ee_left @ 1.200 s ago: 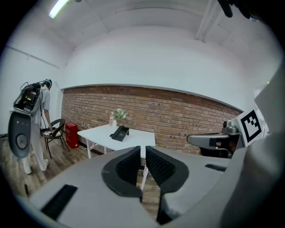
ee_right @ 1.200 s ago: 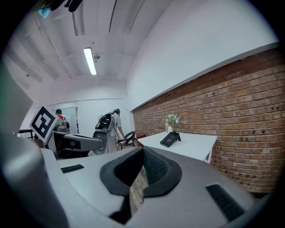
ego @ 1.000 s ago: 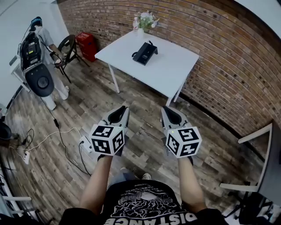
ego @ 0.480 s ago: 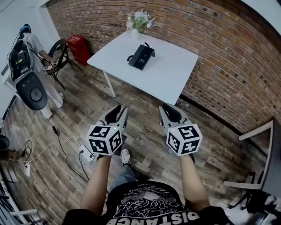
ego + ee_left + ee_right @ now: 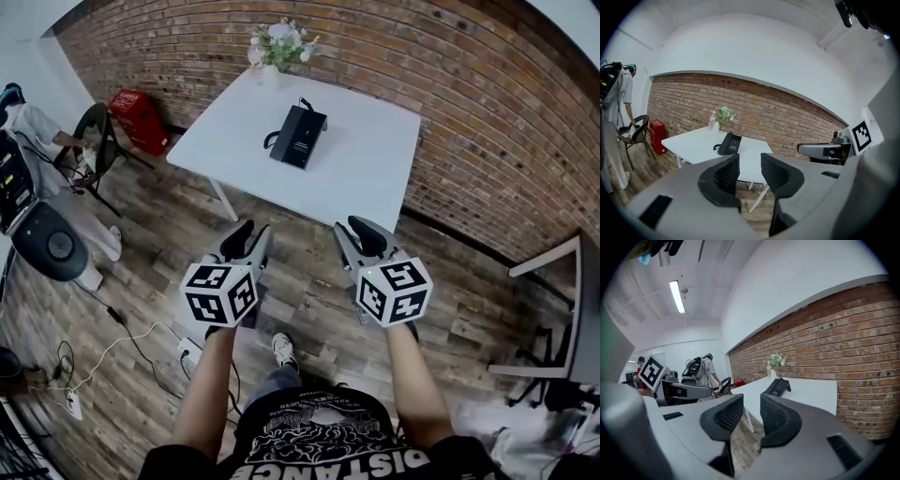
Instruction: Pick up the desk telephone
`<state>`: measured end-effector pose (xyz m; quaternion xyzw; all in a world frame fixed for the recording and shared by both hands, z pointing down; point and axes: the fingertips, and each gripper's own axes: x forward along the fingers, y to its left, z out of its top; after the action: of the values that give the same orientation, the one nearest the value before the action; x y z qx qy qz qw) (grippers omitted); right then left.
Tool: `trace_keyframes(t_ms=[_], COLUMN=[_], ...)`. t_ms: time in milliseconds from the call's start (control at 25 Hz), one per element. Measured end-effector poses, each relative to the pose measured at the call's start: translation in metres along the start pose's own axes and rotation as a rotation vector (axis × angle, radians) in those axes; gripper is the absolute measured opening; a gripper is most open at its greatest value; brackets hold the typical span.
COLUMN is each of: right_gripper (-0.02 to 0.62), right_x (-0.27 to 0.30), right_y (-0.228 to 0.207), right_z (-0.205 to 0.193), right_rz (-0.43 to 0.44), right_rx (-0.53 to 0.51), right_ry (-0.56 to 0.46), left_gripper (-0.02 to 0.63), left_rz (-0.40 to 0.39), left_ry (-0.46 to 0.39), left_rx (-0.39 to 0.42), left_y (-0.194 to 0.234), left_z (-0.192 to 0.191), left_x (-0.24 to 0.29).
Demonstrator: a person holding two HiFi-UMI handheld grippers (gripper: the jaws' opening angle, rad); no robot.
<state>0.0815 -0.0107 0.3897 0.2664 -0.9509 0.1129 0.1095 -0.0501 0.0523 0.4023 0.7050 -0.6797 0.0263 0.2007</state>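
Observation:
The black desk telephone [image 5: 298, 137] lies on the white table [image 5: 366, 164] near its middle, with its cord at the left side. Both grippers hover over the wooden floor short of the table's near edge, well apart from the phone. My left gripper [image 5: 246, 234] and my right gripper [image 5: 354, 230] point towards the table. Their jaws are opening, each with a narrow gap and nothing in it. The left gripper view shows the telephone [image 5: 730, 143] beyond the left gripper [image 5: 750, 161]. In the right gripper view the telephone [image 5: 779, 386] lies beyond the right gripper [image 5: 751, 401].
A vase of flowers [image 5: 278, 45] stands at the table's far corner by the brick wall [image 5: 487, 112]. A red box [image 5: 139, 117], a black chair [image 5: 94, 141] and a person by a machine [image 5: 42, 234] are at the left. Cables [image 5: 112, 347] cross the floor. A white chair frame [image 5: 553, 309] is at the right.
The table and telephone have come nearer as both grippers moved forward together. Both pairs of jaws, shut a second ago, have parted a little.

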Motion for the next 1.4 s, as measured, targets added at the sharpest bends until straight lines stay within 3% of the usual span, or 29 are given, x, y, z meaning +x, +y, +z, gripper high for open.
trace_keyframes(t_ms=[360, 680, 1080, 1400], right_gripper=[0.164, 0.184, 0.195, 0.207], right_x=[0.07, 0.103, 0.155, 0.22], right_y=[0.004, -0.006, -0.039, -0.085], right_z=[0.019, 0.023, 0.019, 0.016], right_rz=[-0.063, -0.107, -0.118, -0.109], right_rx=[0.031, 0.076, 0.135, 0.196], right_ry=[0.007, 0.005, 0.018, 0.052], left_gripper=[0.141, 0.147, 0.156, 0.167], left_rz=[-0.102, -0.159, -0.213, -0.283], left_ry=[0.026, 0.049, 0.081, 0.147], left_rx=[0.002, -0.004, -0.058, -0.06], left_y=[0.062, 0.093, 0.126, 0.15], left_z=[0.028, 0.038, 0.045, 0.053], left_x=[0.042, 0.073, 0.128, 0.205])
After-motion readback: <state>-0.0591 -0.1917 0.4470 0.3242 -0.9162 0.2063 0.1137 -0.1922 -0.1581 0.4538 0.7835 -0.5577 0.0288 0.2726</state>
